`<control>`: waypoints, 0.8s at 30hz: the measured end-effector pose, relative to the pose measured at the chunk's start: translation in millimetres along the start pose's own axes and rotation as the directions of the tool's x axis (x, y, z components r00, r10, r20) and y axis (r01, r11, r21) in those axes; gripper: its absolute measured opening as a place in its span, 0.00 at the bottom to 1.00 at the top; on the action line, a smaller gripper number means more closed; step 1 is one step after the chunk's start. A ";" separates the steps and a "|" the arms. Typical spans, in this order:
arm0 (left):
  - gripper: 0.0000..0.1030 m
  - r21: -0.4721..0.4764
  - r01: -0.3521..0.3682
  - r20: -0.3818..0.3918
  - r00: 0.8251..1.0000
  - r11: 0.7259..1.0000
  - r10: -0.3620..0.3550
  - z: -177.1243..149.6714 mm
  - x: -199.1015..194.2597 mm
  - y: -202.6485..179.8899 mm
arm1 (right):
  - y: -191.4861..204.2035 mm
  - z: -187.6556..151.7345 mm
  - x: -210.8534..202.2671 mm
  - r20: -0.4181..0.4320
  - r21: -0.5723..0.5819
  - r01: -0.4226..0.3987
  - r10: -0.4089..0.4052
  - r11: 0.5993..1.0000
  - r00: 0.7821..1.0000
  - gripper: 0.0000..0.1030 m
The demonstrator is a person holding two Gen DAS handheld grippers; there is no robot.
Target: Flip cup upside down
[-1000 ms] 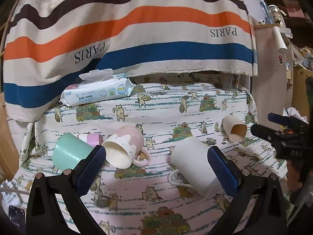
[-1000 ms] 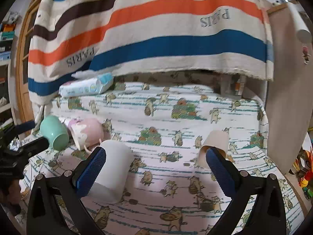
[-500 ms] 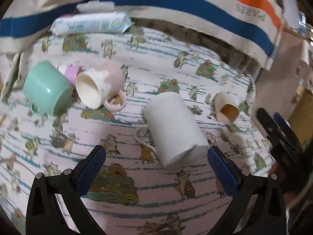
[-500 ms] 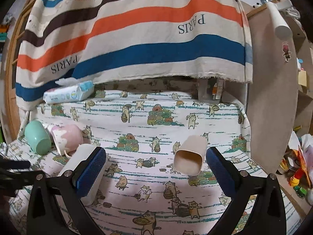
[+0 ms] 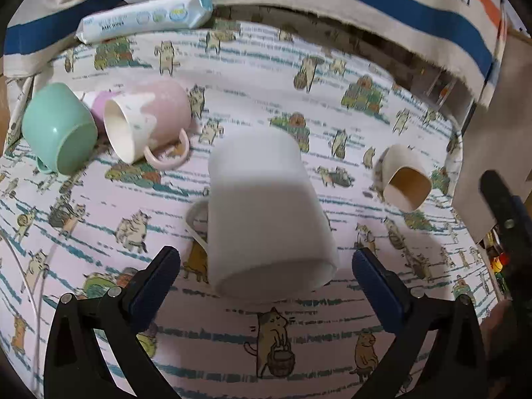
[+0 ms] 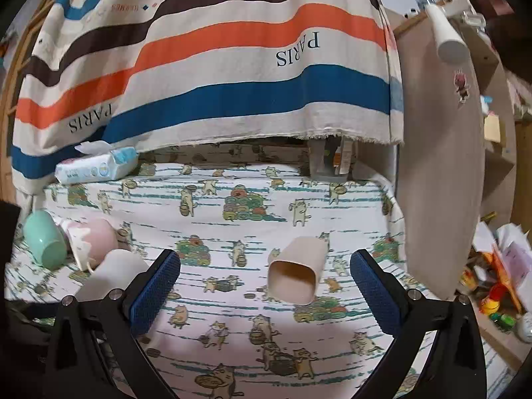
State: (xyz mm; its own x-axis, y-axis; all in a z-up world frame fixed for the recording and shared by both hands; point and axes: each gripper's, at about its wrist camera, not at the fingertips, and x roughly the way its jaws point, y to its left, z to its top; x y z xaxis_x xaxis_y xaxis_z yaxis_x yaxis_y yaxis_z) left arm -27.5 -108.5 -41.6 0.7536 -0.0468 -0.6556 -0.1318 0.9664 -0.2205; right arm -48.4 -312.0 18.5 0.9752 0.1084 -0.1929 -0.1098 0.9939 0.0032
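While our left gripper (image 5: 266, 272) hangs spread and empty over the white mug (image 5: 262, 212) lying mid-frame, we should straddle its body squarely, clear of the handle (image 5: 196, 222), leaving the right gripper (image 6: 264, 286), likewise spread, facing the beige cup (image 6: 297, 271).

light: indoor light is falling softly and evenly from above | shadows: a grey shadow is lying across the white mug (image 5: 266, 212) | blur: left view is smearing slightly | distortion: fisheye is bending edges, corners are going black
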 end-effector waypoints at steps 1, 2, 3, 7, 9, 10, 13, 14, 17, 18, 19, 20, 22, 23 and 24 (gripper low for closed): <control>0.99 0.000 -0.006 -0.010 1.000 1.000 0.006 -0.4 2.8 -0.4 | -2.1 0.0 -0.2 0.001 0.010 0.004 -0.004 1.000 1.000 0.99; 0.99 0.001 -0.009 -0.019 1.000 1.000 0.009 -0.3 5.1 -0.6 | -2.9 -0.1 0.0 0.000 0.014 0.008 -0.008 1.000 1.000 0.99; 0.99 0.000 -0.013 -0.027 1.000 1.000 0.013 0.0 7.1 -0.6 | -4.1 -0.1 0.6 -0.003 0.018 0.015 -0.015 1.000 1.000 0.99; 0.99 -0.010 -0.014 -0.039 0.999 1.000 0.013 -0.4 10.5 -0.2 | -3.9 -0.7 3.4 -0.017 0.014 0.012 -0.012 1.000 1.000 0.99; 0.95 -0.001 -0.025 -0.051 0.998 1.000 0.025 -0.3 13.3 -2.7 | -2.0 -0.7 1.9 -0.010 0.005 0.014 -0.014 1.000 1.000 0.99; 0.95 0.000 -0.025 -0.057 0.998 1.000 0.025 -0.2 14.6 -3.1 | -1.3 -0.8 1.4 -0.007 0.001 0.015 -0.015 1.000 1.000 0.99; 0.90 -0.002 -0.035 -0.074 0.997 0.999 0.035 0.0 18.7 -3.1 | -0.6 -0.9 1.8 -0.010 -0.003 0.019 -0.019 1.000 1.000 0.99; 0.85 -0.004 -0.037 -0.078 0.996 0.999 0.037 0.0 19.4 -2.7 | -0.8 -1.0 2.8 -0.016 -0.003 0.029 -0.029 1.000 0.999 0.99; 0.78 -0.005 -0.030 -0.082 0.996 1.000 0.029 -0.7 19.6 -2.0 | -2.8 -1.2 5.0 -0.026 0.006 0.033 -0.033 0.999 0.999 0.99; 0.77 -0.008 -0.030 -0.080 0.996 1.000 0.030 -1.3 18.8 -1.6 | -3.2 -1.2 5.3 -0.028 0.008 0.035 -0.034 0.999 0.999 0.99; 0.77 -0.011 -0.028 -0.080 0.996 1.000 0.027 -1.5 18.4 -1.0 | -3.4 -1.3 5.4 -0.029 0.008 0.036 -0.035 0.999 0.999 0.99; 0.76 -0.012 -0.024 -0.079 0.997 1.000 0.022 -2.1 17.6 0.1 | -3.3 -1.4 5.7 -0.030 0.007 0.035 -0.035 0.999 0.999 0.99; 0.75 -0.009 -0.018 -0.079 0.997 1.000 0.018 -2.1 16.2 2.2 | -2.6 -1.6 6.6 -0.034 0.003 0.033 -0.033 0.999 0.999 0.99; 0.74 -0.006 -0.019 -0.076 0.997 1.000 0.018 -2.1 14.8 3.4 | -2.5 -1.5 6.9 -0.035 0.002 0.032 -0.032 0.999 0.999 0.99; 0.73 -0.001 -0.021 -0.069 0.997 1.000 0.021 -2.4 12.3 4.5 | -2.2 -1.6 7.5 -0.038 0.000 0.033 -0.033 0.999 0.999 0.99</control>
State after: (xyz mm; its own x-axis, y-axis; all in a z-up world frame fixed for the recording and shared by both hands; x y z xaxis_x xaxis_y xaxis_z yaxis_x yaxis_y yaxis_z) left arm -20.4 -105.3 -52.4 0.7047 -0.0436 -0.7082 -0.1483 0.9670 -0.2071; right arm -41.1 -313.4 15.5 0.9704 0.0748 -0.2296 -0.0777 0.9970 -0.0034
